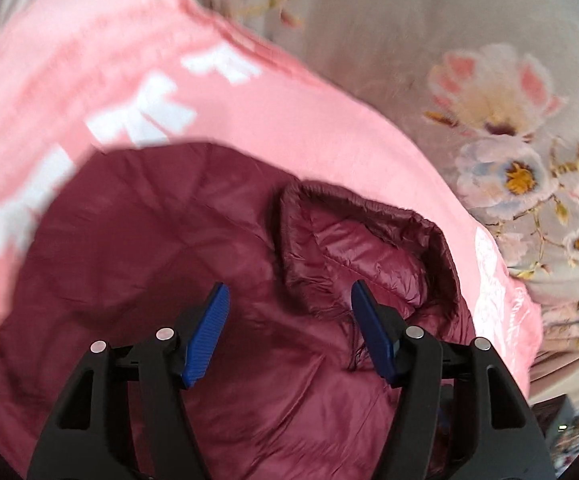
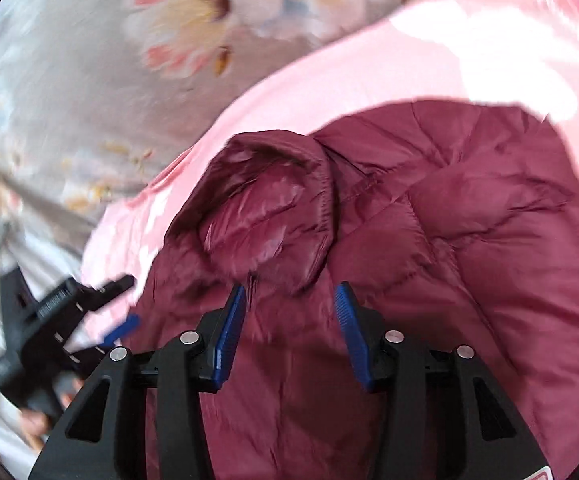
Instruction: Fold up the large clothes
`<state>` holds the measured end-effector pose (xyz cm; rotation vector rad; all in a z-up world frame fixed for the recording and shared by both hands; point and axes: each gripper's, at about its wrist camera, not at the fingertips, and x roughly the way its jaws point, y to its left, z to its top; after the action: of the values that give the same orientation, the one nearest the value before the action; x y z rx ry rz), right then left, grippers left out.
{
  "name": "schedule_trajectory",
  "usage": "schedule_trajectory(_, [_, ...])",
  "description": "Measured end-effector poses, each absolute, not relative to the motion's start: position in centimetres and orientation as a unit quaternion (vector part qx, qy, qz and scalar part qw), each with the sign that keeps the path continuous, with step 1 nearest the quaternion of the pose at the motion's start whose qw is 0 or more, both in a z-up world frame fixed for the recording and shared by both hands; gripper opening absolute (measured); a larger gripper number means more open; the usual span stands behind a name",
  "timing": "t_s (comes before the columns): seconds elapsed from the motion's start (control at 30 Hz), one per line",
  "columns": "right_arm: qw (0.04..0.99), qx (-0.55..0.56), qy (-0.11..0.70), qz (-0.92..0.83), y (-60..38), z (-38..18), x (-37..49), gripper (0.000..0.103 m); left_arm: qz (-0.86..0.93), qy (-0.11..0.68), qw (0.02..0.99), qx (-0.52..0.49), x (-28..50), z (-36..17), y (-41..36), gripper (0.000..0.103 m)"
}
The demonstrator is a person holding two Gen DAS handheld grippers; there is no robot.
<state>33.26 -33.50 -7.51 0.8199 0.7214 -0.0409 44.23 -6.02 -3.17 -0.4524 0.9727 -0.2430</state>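
Blue-padded fingers (image 1: 209,332) of the left gripper (image 1: 287,328) stand apart over a maroon puffer jacket (image 1: 169,240), nothing clamped between them and the pads clear of the fabric. Right gripper (image 2: 289,332) likewise has its fingers (image 2: 229,332) apart above the same jacket (image 2: 469,240), holding nothing. The jacket lies on a pink blanket (image 1: 89,60) with white lettering, which is spread over a grey floral bedsheet (image 1: 489,120). Its hood (image 1: 369,240) sits just beyond the left fingers toward one o'clock, opening upward; in the right view the hood (image 2: 265,220) lies at about eleven o'clock from the fingers. Only the right view shows the other gripper: the left gripper (image 2: 113,312) appears at nine o'clock, blurred, at the jacket's edge over the blanket (image 2: 329,80). Only the left view shows the blanket's lettering clearly, at ten o'clock. Bedsheet (image 2: 69,80) fills the right view's upper left.
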Motion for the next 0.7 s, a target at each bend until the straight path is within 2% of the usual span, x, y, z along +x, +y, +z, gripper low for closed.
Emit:
schedule_trajectory(0.07, [0.849, 0.398, 0.347, -0.019, -33.6, -8.2, 34.6, 0.033, -0.121, 0.482, 0.837, -0.23, 45.3, -4.4, -6.5, 0.054])
schedule_trajectory(0.1, [0.85, 0.394, 0.35, -0.016, -33.4, -8.3, 35.3, 0.027, -0.129, 0.49, 0.828, -0.239, 45.7, -5.1, -6.8, 0.047])
schedule_trajectory(0.13, [0.853, 0.387, 0.35, -0.014, -33.1, -8.2, 35.6, 0.012, -0.134, 0.494, 0.825, -0.24, 45.9, -5.5, -7.0, 0.03])
schedule_trajectory(0.2, [0.872, 0.353, 0.338, -0.023, -32.5, -7.2, 35.8, 0.01, -0.138, 0.506, 0.821, -0.225, 46.3, -6.2, -7.4, 0.01])
schedule_trajectory(0.33, [0.9, 0.288, 0.324, -0.047, -31.9, -6.3, 34.9, 0.009, -0.132, 0.503, 0.831, -0.197, 46.3, -7.2, -7.0, 0.009])
schedule_trajectory(0.43, [0.899, 0.256, 0.35, -0.061, -31.8, -7.9, 35.1, 0.009, -0.142, 0.493, 0.838, -0.185, 45.5, -8.2, -6.5, 0.009])
schedule_trajectory(0.53, [0.893, 0.256, 0.365, -0.061, -32.1, -9.8, 35.5, 0.008, -0.145, 0.468, 0.858, -0.156, 44.7, -8.8, -7.0, 0.009])
schedule_trajectory(0.7, [0.901, 0.221, 0.365, -0.073, -31.4, -9.9, 35.4, 0.008, -0.129, 0.415, 0.897, -0.079, 42.9, -9.2, -8.7, 0.01])
